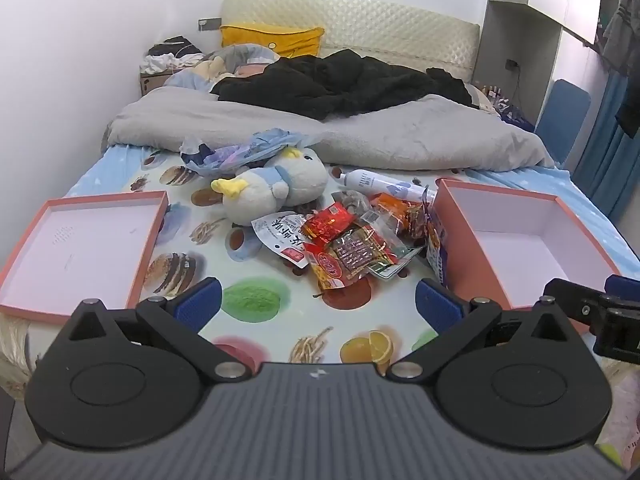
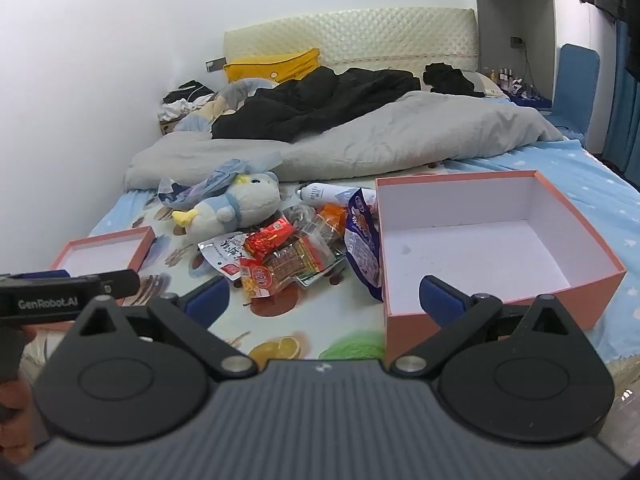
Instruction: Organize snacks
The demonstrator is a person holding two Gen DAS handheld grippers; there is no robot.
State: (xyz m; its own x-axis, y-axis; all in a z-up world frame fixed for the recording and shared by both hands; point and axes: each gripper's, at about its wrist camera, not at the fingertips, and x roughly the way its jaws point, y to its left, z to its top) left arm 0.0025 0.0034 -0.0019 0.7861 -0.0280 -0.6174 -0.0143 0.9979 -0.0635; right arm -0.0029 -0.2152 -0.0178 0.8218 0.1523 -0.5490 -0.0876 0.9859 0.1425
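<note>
Two grippers sit nearest us, both low over the printed bedsheet (image 1: 256, 304). We see the left gripper (image 1: 318, 302) with its blue pads (image 1: 200, 300) spread wide apart, nothing between them. Same for the right gripper (image 2: 326, 300): fingers apart, holding nothing, its right pad (image 2: 442, 300) in front of the deep box's near wall.

Just beyond, we have the pink box lid (image 1: 80, 248), shallow, on the left side of the bed, and the deep pink box (image 2: 500, 248) on the right, white inside, open side up.

Between them lies the snack pile (image 1: 344, 248): a white pouch (image 1: 280, 234), red packets (image 1: 330, 224), a clear-window red packet (image 1: 356, 258), all overlapping. We note a blue snack bag (image 2: 362, 240) leaning against the deep box's left wall.

Behind the pile, touching it, a plush duck (image 1: 276, 188) lies on its side, with a crumpled plastic bag (image 1: 236, 152) at its back. A white spray bottle (image 1: 380, 184) lies flat beside the deep box's far corner.

Farther off we see a grey duvet (image 1: 360, 136), black clothing (image 1: 340, 84) on top, a yellow pillow (image 1: 272, 40) against the quilted headboard (image 1: 360, 28).
</note>
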